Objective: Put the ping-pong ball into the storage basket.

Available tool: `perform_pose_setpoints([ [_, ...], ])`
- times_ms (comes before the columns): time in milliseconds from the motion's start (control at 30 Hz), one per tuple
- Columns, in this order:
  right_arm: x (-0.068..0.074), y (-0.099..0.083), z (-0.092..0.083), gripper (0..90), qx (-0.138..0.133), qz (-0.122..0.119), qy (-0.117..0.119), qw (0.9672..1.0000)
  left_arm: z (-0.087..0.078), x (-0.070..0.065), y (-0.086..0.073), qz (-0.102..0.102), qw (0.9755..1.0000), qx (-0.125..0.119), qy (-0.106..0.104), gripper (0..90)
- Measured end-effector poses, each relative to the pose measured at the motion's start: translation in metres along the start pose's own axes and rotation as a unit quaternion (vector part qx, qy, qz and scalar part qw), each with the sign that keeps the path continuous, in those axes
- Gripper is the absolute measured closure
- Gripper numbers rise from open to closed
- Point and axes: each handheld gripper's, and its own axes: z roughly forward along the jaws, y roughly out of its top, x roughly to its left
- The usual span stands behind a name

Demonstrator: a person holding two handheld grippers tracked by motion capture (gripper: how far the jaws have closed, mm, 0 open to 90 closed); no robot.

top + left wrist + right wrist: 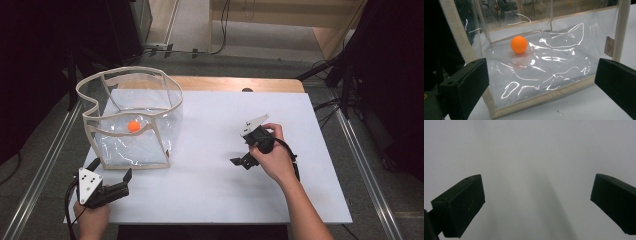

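Down at the near left corner of the white table [210,190], the left gripper [111,172] is sitting in the person's left hand [92,217]. Its two black jaws are standing wide apart and are holding nothing. They are pointing up toward the clear bag [132,120], which is just in front of them but not touching them. In the left gripper view, the left gripper [541,82] is looking right at the clear bag [544,67], with one jaw at each side of the near wall.

That bag is standing up on the left part of the table. It is see-through, with a cream cloth edge all around its open top and along its bottom. Its top edge is bending in a wavy shape. An orange ball [133,126] is lying inside the bag, on its floor. In the left gripper view, the orange ball [519,44] is resting toward the back of the bag, left of the middle, behind shiny wrinkles in the plastic.

Over on the right side, well apart from the bag, the right gripper [239,161] is being held in the person's right hand [276,157] above bare table. In the right gripper view, the right gripper [537,195] is facing plain white table, and its jaws are also spread wide with nothing between them.
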Motion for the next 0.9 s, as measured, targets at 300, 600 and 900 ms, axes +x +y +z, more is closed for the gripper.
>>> perform_pose_setpoints([
  [300, -0.001, -0.017, -0.003, 0.0, -0.007, 0.016, -0.004, 0.9998, 0.0, 0.0, 0.0, 0.0, 1.0, 0.0, 0.0, 0.0],
  [600, -0.003, -0.035, -0.009, 0.0, -0.017, 0.035, -0.008, 0.9992, 0.0, 0.0, 0.0, 0.0, 1.0, 0.0, 0.0, 0.0],
  [900, -0.005, -0.053, -0.012, 0.0, -0.028, 0.054, -0.01, 0.9981, 0.0, 0.0, 0.0, 0.0, 1.0, 0.001, 0.0, 0.0],
])
